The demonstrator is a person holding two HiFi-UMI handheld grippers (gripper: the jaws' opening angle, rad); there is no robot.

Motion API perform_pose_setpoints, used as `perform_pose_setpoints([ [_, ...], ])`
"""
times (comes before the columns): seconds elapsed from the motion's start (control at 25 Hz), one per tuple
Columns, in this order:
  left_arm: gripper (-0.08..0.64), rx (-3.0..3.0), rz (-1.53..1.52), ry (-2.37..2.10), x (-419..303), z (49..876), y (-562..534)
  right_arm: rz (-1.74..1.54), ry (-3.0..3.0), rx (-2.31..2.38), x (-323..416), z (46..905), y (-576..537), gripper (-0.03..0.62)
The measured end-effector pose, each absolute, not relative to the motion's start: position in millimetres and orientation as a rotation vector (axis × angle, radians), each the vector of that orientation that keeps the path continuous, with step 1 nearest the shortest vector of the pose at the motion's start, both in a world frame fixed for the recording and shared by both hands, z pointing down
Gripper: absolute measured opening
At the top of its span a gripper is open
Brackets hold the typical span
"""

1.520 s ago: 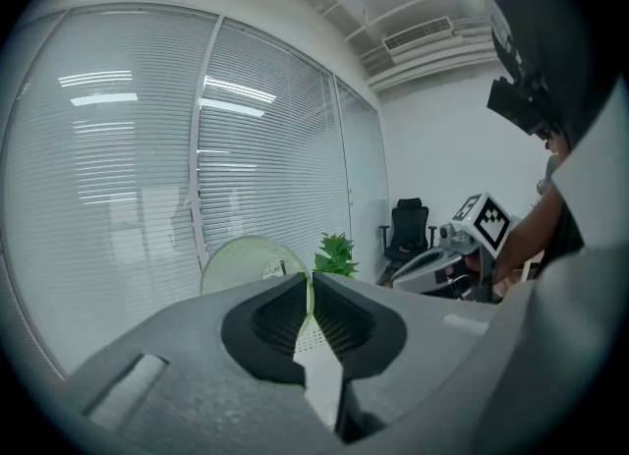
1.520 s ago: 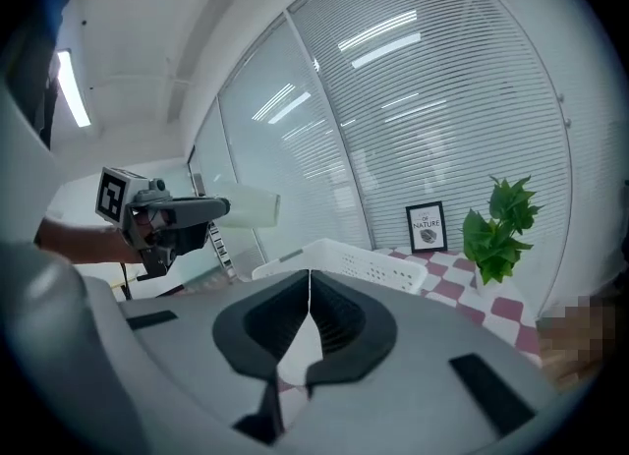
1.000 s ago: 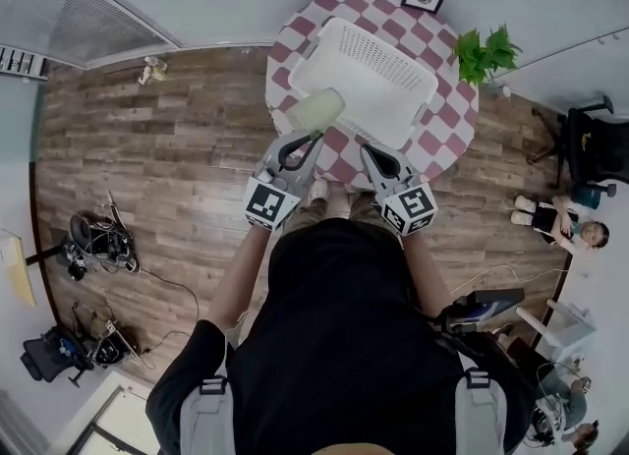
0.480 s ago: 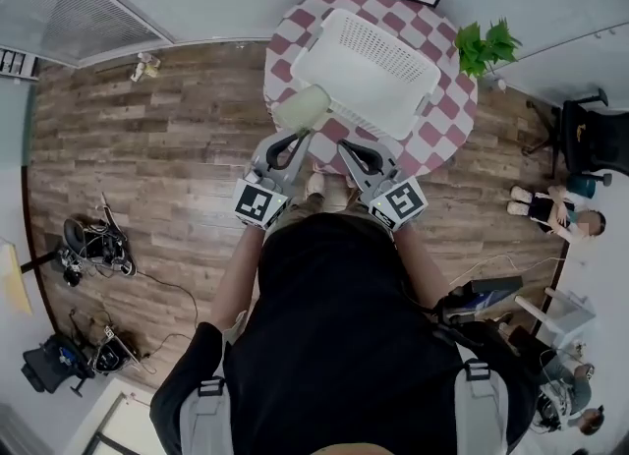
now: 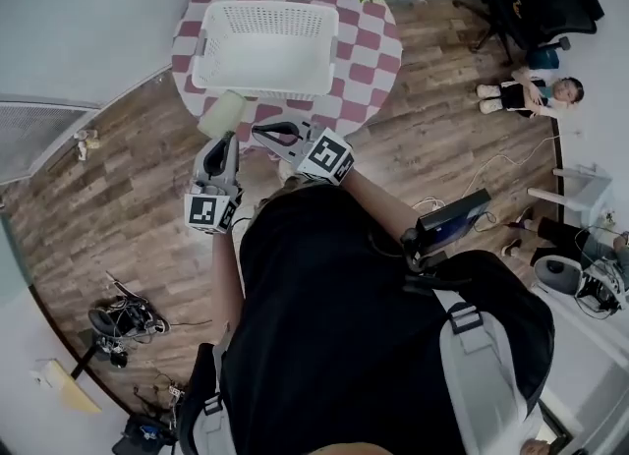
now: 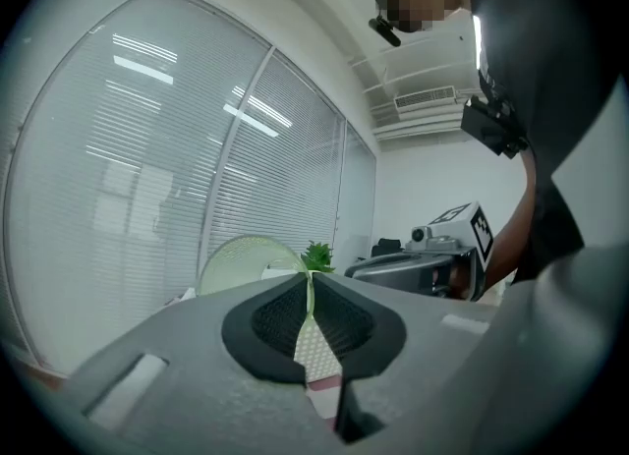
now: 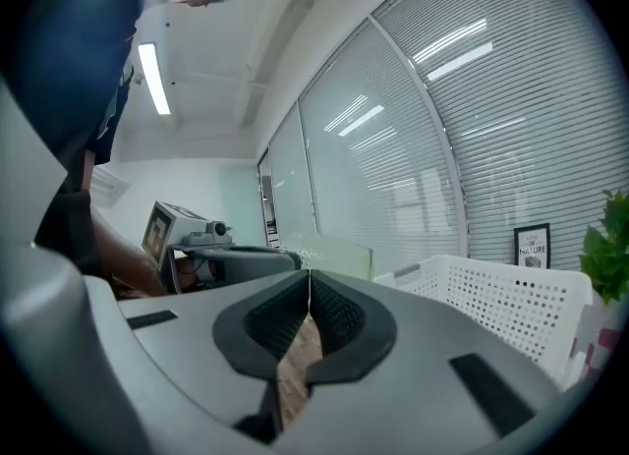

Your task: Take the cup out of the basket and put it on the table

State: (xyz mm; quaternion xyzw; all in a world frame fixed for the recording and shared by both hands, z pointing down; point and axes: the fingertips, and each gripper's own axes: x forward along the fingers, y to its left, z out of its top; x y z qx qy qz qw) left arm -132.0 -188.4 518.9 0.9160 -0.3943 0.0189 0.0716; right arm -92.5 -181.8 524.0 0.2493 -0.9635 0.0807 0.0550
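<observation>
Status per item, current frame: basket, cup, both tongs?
basket: upright on the table, nothing visible inside.
cup: out of the basket, over the table's near edge.
left tongs: shut on the cup's wall.
right tongs: shut, empty.

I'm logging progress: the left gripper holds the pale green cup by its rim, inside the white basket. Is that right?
Not quite: the cup is outside the basket, in front of it by the near edge of the checked table, as the head view shows. The left gripper does hold it by its rim.
</observation>
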Motion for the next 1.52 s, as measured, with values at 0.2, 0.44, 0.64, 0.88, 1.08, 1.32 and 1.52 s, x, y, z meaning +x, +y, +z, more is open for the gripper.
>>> perform_pose_setpoints([
  [0.2, 0.02, 2.736, 0.117, -1.173, -128, 553, -191, 0.256, -2.92, 0.771, -84, 542, -183, 0.012],
  [0.44, 0.02, 2.722, 0.161, -1.222, -122, 579, -195, 0.246, -2.831, 0.876, -68, 571, -192, 0.012],
  [0.64, 0.02, 2.71, 0.196, -1.247, -126, 593, -196, 0.188, -2.755, 0.882, -72, 589, -195, 0.012],
  [0.88, 0.02, 2.712, 0.195, -1.239, -129, 600, -193, 0.184, -2.784, 0.781, -89, 599, -186, 0.012],
  [1.08, 0.02, 2.72, 0.206, -1.246, -132, 601, -192, 0.194, -2.801, 0.714, -103, 598, -182, 0.011],
  [1.32, 0.02, 2.722, 0.211, -1.258, -136, 601, -192, 0.21, -2.798, 0.704, -109, 602, -181, 0.011],
  [1.52, 0.02, 2.704, 0.201, -1.256, -140, 602, -190, 0.218, -2.768, 0.728, -109, 606, -183, 0.011],
])
